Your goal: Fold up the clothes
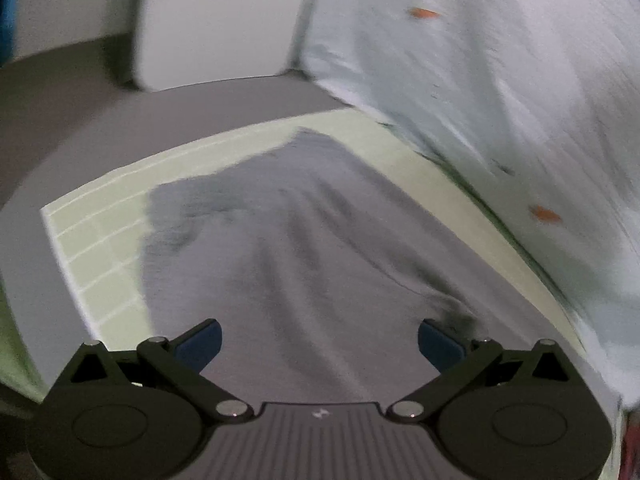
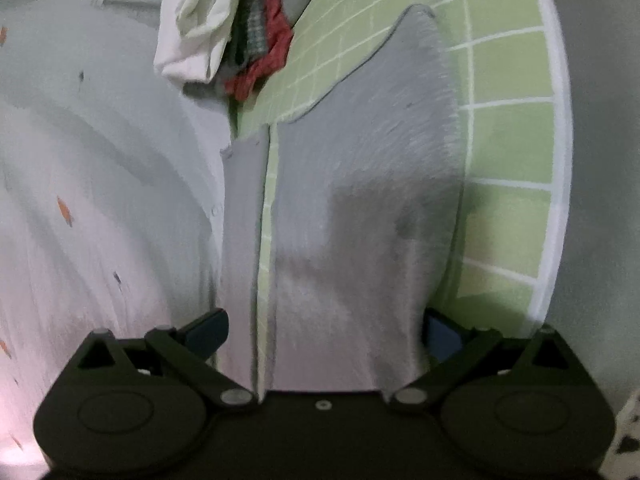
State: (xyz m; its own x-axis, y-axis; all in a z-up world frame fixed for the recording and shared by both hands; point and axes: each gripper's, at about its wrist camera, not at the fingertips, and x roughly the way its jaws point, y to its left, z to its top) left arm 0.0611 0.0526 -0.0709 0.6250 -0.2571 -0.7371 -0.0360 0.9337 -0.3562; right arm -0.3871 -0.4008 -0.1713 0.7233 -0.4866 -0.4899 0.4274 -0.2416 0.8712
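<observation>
A grey garment (image 1: 304,240) lies spread on a green gridded mat (image 1: 100,232), creased along its length. My left gripper (image 1: 320,340) hovers just over its near part, open, nothing between the blue pads. In the right wrist view the same grey garment (image 2: 360,200) shows as a wide panel and a narrow strip (image 2: 240,240) with a slit of mat between them. My right gripper (image 2: 324,332) is open above it, straddling the wide panel. A pale blue cloth with small orange marks (image 1: 500,100) hangs or drapes along the mat's side, also the pale cloth (image 2: 100,200) at left.
A pile of other clothes, white (image 2: 196,24), checked and red (image 2: 272,52), sits at the far end of the mat (image 2: 508,140). A grey table surface (image 1: 80,120) surrounds the mat. A white block (image 1: 216,20) stands beyond the table.
</observation>
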